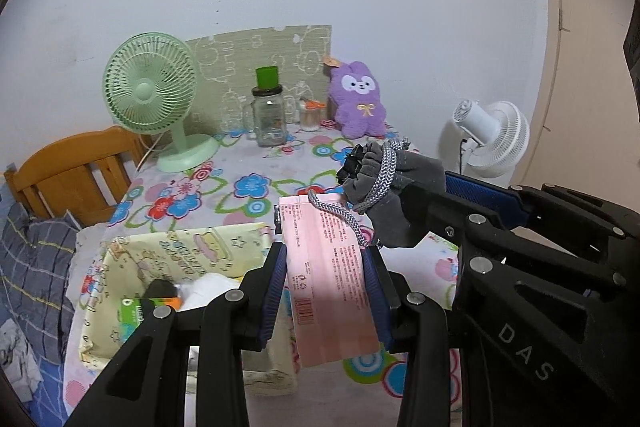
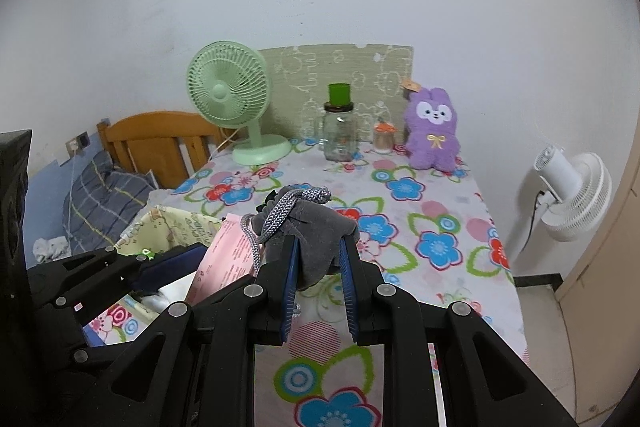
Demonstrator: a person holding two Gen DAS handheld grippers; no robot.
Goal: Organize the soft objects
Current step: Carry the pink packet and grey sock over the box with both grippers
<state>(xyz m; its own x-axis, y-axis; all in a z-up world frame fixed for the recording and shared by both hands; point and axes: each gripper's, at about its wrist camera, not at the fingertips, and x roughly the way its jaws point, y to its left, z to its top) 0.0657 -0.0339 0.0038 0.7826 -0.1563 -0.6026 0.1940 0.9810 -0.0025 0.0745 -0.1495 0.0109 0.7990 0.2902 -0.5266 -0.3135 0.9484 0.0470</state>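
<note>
the left claw (image 1: 326,287) grips a pink packet (image 1: 332,279) across its width, pads pressing on both long edges; the packet's long axis runs from about 5 o'clock up to 11 o'clock in the left wrist view, and it hangs clear of the surface (image 1: 240,183). the right claw (image 2: 318,259) is clamped on a grey drawstring pouch (image 2: 316,227), whose braided cord (image 1: 340,215) droops across the packet's top end. the relation that matters next: the open fabric basket (image 1: 132,247) sits at roughly 9 o'clock from the packet, just beside and below it, with a green pack and something white already inside. the left claw is clearly the nearer one; the right claw with its pouch lies at about 2 o'clock from the packet, farther from the basket. judging by this, the packet likely goes in first, swinging leftward, and the trailing cord may snag it.
</note>
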